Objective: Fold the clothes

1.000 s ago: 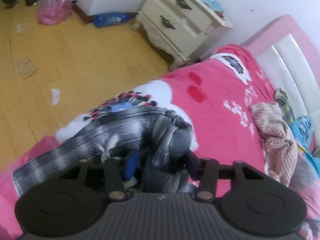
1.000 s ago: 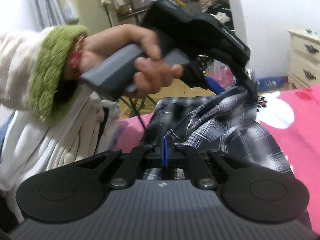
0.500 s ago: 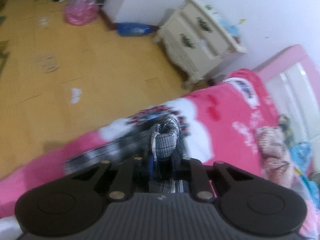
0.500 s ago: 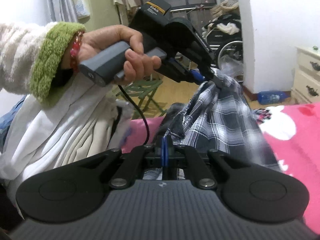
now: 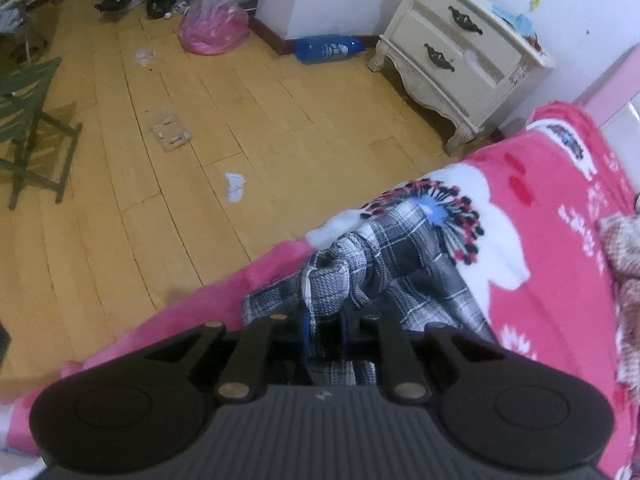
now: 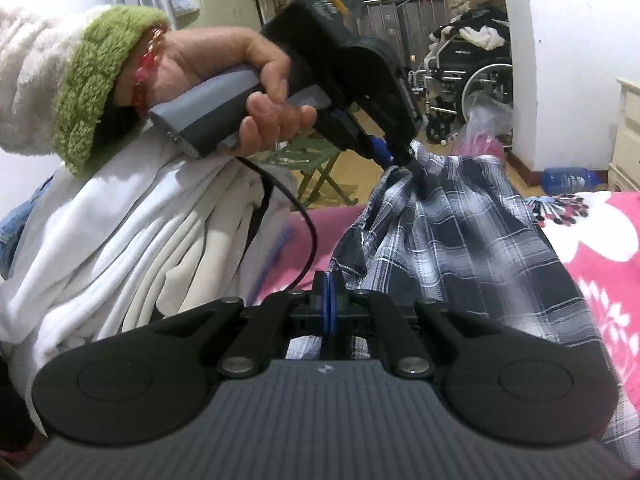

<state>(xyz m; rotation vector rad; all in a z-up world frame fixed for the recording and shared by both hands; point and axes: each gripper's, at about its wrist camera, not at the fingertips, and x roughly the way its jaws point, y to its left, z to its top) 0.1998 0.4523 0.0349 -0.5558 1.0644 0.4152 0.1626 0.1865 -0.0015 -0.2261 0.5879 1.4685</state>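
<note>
In the left wrist view, the left gripper (image 5: 324, 320) is seen from behind, pointed steeply down over the edge of a bed. Its jaws, which have just been closing, are narrowed onto a bunched fold of the black-and-white plaid garment (image 5: 404, 264), and the cloth is pinched between the blue pads. The rest of the garment is draped down onto the pink blanket (image 5: 552, 240), partly over its white flower print. Beyond the bed edge a yellow wooden floor (image 5: 200, 120) is shown, with a cream nightstand (image 5: 460, 56) against the wall, a blue bottle (image 5: 326, 48) lying beside it, a pink plastic bag (image 5: 214, 28) and a green folding chair (image 5: 28, 120) at the left.

In the right wrist view, the right gripper (image 6: 329, 304) is seen with its blue pads pressed fully together; plaid cloth lies just below and beyond its tips, but whether any is caught between them cannot be told. Ahead, the left gripper (image 6: 404, 156) is held up in a hand (image 6: 240, 92) with a green-cuffed white sleeve (image 6: 72, 88), and the plaid garment (image 6: 460, 232) is lifted by a gathered corner, hanging from those jaws down to the pink blanket (image 6: 600, 248). A pile of white cloth (image 6: 120, 240) lies at the left, and a wheelchair (image 6: 468, 84) stands in the background.
</note>
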